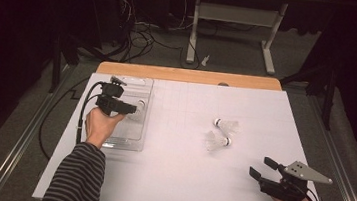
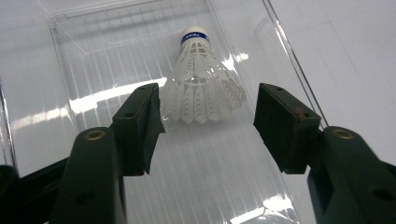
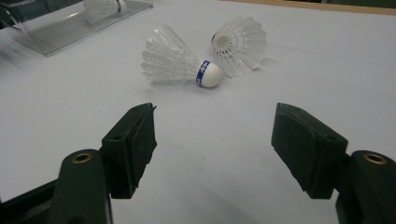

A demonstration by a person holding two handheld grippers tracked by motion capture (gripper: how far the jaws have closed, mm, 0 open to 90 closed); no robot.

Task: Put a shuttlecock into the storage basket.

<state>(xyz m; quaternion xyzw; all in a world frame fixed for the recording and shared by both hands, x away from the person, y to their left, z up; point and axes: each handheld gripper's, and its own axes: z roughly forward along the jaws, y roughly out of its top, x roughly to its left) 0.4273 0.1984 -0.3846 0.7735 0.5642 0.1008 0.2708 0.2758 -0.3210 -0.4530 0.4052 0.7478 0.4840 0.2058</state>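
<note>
— While our left gripper (image 2: 208, 123) hangs open over the tray (image 1: 144, 127), its shuttlecock (image 2: 201, 84) lies there, cork pointing away.
— Our right gripper (image 3: 212, 144), also open, faces two shuttlecocks (image 3: 180, 60) lying ahead on the bench (image 3: 233, 154); it's nearer.

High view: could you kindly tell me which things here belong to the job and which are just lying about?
Job:
- shuttlecock in tray
- clear tray
- two loose shuttlecocks
- left hand-held gripper, open

Lying about:
- floor cables
- white desk frame
</note>
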